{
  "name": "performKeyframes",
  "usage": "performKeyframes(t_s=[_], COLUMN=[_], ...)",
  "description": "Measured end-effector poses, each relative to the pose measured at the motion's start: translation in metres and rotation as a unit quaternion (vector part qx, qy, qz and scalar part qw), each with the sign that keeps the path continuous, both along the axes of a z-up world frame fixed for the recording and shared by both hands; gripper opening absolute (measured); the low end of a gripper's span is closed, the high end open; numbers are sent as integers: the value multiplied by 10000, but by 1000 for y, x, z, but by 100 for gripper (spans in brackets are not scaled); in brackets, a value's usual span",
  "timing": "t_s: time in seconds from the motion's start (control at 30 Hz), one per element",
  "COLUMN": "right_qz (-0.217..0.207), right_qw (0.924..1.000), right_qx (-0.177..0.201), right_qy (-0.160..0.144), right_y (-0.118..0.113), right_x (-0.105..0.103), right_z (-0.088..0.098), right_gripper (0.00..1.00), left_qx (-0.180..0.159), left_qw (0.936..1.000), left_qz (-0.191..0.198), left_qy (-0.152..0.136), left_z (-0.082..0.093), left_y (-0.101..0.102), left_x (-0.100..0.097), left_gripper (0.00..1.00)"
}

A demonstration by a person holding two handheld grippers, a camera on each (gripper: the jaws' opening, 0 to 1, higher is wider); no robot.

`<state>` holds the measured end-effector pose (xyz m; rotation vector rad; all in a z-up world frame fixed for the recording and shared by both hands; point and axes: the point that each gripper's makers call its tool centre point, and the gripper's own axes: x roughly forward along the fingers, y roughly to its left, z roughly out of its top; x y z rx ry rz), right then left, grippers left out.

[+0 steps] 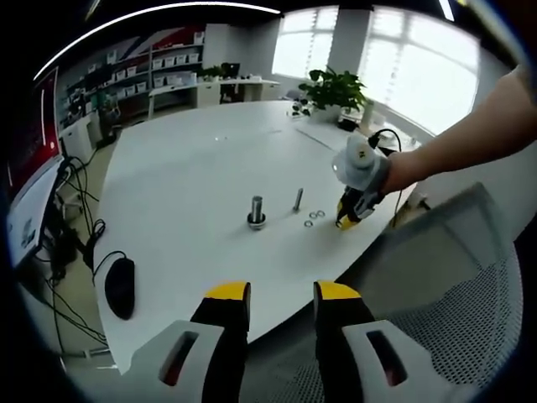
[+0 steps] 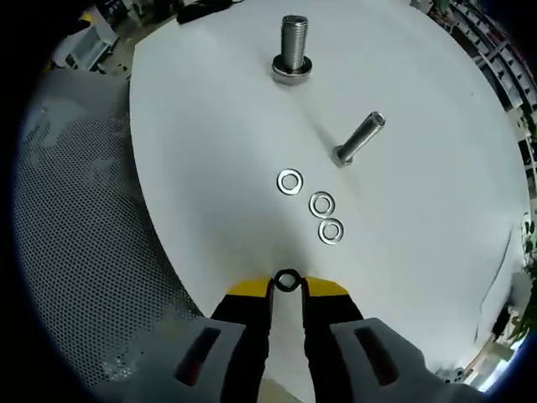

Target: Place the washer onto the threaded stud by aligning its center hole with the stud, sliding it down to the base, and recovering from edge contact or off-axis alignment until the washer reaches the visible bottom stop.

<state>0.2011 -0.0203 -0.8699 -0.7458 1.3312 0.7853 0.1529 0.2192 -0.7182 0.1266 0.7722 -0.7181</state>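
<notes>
A thick threaded stud (image 2: pixel 293 44) stands upright on the white table (image 2: pixel 419 210), with a collar at its base (image 2: pixel 292 74). My right gripper (image 2: pixel 287 284) is shut on a small dark washer (image 2: pixel 287 280), pinched at its yellow tips well short of the stud. Three silver washers (image 2: pixel 321 204) lie loose on the table between the gripper and the stud. A thinner bolt (image 2: pixel 358 138) stands on its head to their right. In the left gripper view, the stud (image 1: pixel 256 210) is mid-table, and the right gripper (image 1: pixel 351 214) is low beside the loose washers (image 1: pixel 312 220). My left gripper (image 1: pixel 281 294) hangs open off the table's near edge.
A black mouse (image 1: pixel 119 285) and cables lie at the table's left edge. A grey mesh chair (image 1: pixel 470 319) stands by the near edge. A potted plant (image 1: pixel 336 88) sits at the far side, and a monitor (image 1: pixel 25 193) is at the left.
</notes>
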Motion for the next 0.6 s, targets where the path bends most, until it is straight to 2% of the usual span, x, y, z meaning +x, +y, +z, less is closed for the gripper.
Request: performKeyframes(t_s=[0.27, 0.33, 0.37, 0.5, 0.57, 0.6], right_qz=[-131, -679, -427, -224, -328, -436], right_qw=[9998, 9977, 9991, 9997, 9994, 9990], right_qx=[-99, -3, 10, -5, -44, -44], right_qy=[78, 94, 40, -69, -113, -42], right_y=[-1, -2, -3, -2, -2, -1], right_x=[0, -2, -1, -2, -1, -4], right_z=[0, 1, 1, 0, 0, 1], right_gripper=[16, 15, 15, 15, 15, 15], left_qx=[4, -3, -9, -4, 3, 5], left_qw=[10000, 10000, 10000, 10000, 10000, 10000], left_qz=[30, 36, 40, 42, 41, 45], left_qy=[-30, -32, -35, -50, -58, -61], left_z=[1, 1, 1, 2, 2, 2], left_y=[1, 1, 1, 1, 1, 1], left_x=[0, 0, 0, 0, 0, 0], left_gripper=[28, 28, 28, 28, 28, 28])
